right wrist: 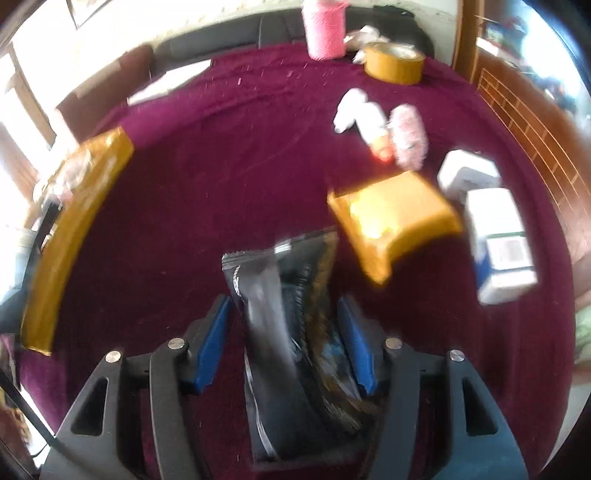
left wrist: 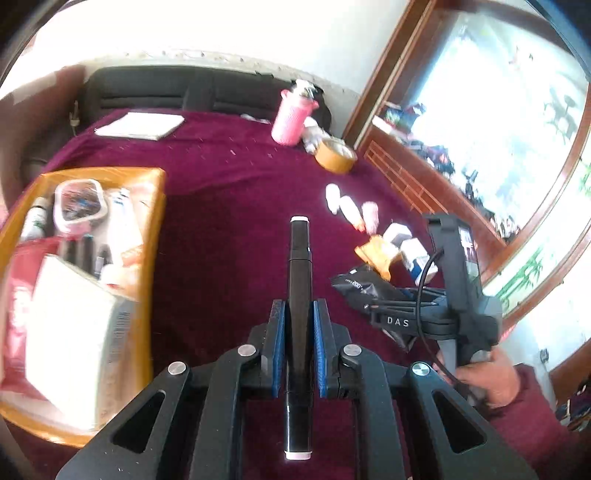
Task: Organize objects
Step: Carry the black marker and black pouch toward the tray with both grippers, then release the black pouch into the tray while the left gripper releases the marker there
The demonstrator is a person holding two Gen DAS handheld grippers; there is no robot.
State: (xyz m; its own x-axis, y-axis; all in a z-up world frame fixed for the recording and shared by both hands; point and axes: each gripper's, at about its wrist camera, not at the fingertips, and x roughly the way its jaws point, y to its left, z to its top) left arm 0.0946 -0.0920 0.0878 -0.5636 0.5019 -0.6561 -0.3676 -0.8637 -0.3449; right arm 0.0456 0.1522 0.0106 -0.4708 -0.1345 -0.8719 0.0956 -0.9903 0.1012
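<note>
My left gripper (left wrist: 298, 314) is shut on a black marker pen (left wrist: 299, 266) with white end caps, held lengthwise above the maroon cloth. To its left is an orange tray (left wrist: 155, 206) filled with several items, including a white box (left wrist: 70, 339). My right gripper (right wrist: 286, 328) has its blue pads wide apart around a black snack packet (right wrist: 284, 302) that lies between them; the pads do not press it. In the left wrist view the right gripper (left wrist: 373, 295) sits at the right by the same packet (left wrist: 356, 286).
On the maroon cloth (right wrist: 221, 155): an orange packet (right wrist: 391, 218), white boxes (right wrist: 498, 243), small white and pink bottles (right wrist: 376, 122), a tape roll (right wrist: 393, 62), a pink cup (right wrist: 323, 29), a white booklet (left wrist: 140, 125). A wooden cabinet (left wrist: 417, 184) stands right.
</note>
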